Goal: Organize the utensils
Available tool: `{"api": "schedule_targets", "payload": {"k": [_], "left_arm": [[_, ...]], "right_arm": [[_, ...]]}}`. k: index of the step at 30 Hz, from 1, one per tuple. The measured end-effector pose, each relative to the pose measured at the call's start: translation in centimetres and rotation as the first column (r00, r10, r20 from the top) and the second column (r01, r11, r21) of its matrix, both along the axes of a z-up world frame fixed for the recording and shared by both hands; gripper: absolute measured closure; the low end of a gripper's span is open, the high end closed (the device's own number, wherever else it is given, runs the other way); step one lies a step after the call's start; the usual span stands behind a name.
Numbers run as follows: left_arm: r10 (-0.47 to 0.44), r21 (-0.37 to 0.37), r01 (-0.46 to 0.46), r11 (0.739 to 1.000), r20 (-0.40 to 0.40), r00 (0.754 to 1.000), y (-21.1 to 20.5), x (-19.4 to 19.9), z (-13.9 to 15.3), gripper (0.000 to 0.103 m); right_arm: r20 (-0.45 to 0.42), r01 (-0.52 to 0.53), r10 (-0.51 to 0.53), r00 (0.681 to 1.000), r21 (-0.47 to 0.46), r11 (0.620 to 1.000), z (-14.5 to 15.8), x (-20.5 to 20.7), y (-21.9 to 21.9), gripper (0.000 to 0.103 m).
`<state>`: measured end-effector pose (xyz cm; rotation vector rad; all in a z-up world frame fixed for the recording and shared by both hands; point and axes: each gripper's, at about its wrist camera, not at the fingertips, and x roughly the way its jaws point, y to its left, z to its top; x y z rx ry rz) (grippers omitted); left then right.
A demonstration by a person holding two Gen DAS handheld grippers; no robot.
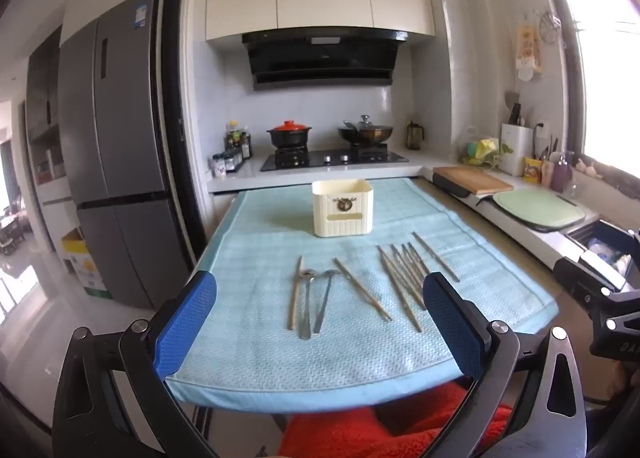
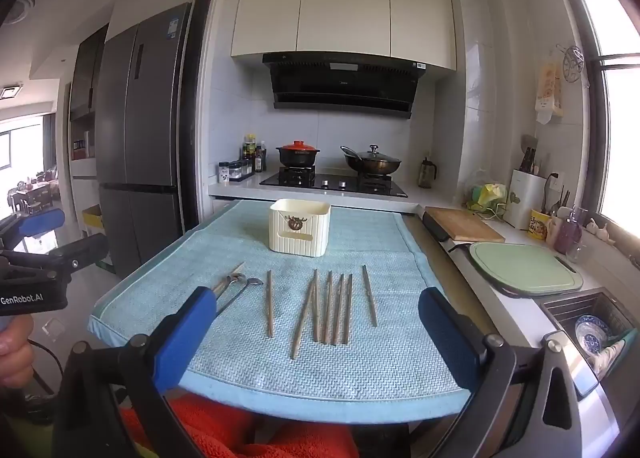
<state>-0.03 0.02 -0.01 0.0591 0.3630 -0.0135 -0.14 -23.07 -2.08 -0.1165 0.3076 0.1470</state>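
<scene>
We are at the start: both the left gripper and right gripper hang with fingers spread empty over the desk, so next we judge a pick of one of the chopsticks for the cream holder.

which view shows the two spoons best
The left wrist view. Both spoons lie fully visible on the blue towel, bowls and handles clear between the open left tongs. In the right wrist view the spoons sit off to the left, their handles partly hidden behind a blue pad of the right tongs.
</scene>
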Motion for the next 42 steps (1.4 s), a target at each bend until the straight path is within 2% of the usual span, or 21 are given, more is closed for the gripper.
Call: {"api": "schedule_targets", "payload": {"k": [5,7,9,22,42], "left_arm": [[0.01,0.013,-0.01,1.0,-0.016,1.0,-0.9,0.1,-0.1,0.0],[0.01,0.01,-0.01,1.0,0.0,1.0,-1.1,-0.3,0.0,0.0],[0.009,-0.021,-0.009,1.0,-0.014,1.0,-0.4,-0.1,0.1,0.0],[0.002,-0.029,-0.003,1.0,-0.035,0.999,-0.4,0.5,-1.3,0.0],[0.001,-0.033,-0.002,0.999,-0.04,0.999,-0.1,0.5,-0.6,0.0]], "right_arm": [[0.003,-0.001,0.001,1.0,0.002,1.0,-0.4,0.0,0.0,0.0],[-0.002,0.001,-0.001,1.0,0.003,1.0,-0.1,0.2,0.0,0.0],[-0.004,-0.001,0.001,1.0,0.006,1.0,0.1,0.1,-0.1,0.0],[-0.013,-0.003,0.003,1.0,0.017,1.0,0.0,0.3,-0.2,0.0],[-0.014,-0.015,0.015,1.0,0.019,1.0,-0.2,0.4,-0.1,0.0]]}}
